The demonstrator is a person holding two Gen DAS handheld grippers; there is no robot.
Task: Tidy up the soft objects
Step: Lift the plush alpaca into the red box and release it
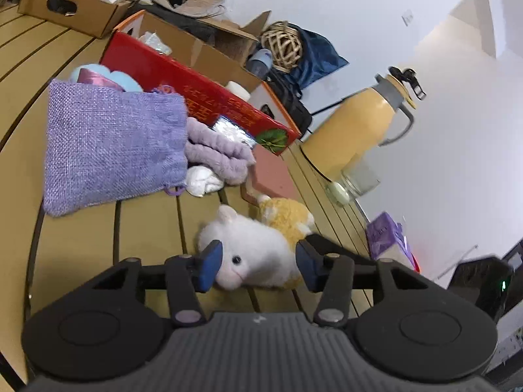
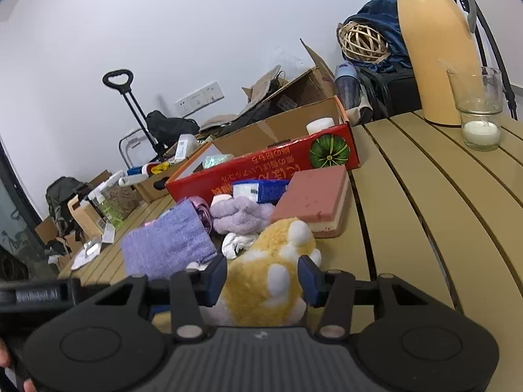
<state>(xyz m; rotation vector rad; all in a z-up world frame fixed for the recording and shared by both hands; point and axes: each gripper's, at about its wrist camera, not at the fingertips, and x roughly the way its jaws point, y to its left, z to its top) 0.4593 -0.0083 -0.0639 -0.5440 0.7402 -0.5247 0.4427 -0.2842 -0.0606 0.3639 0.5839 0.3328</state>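
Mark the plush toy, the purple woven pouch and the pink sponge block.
plush toy (image 1: 258, 248), left wrist view, white head.
purple woven pouch (image 1: 111, 143), left wrist view, middle of the cloth.
pink sponge block (image 2: 313, 196), right wrist view, top face.

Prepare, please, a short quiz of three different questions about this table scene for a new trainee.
1. True or false: both grippers have their fingers on either side of the same plush toy.
2. Which thing lies nearest the pink foam block? A) the glass with a candle B) the purple towel C) the thermos jug
3. Fill in: the purple woven pouch lies on the slatted ____.

Key: 1 true, the left gripper at the white head, the right gripper at the yellow body; 2 B; 3 table.
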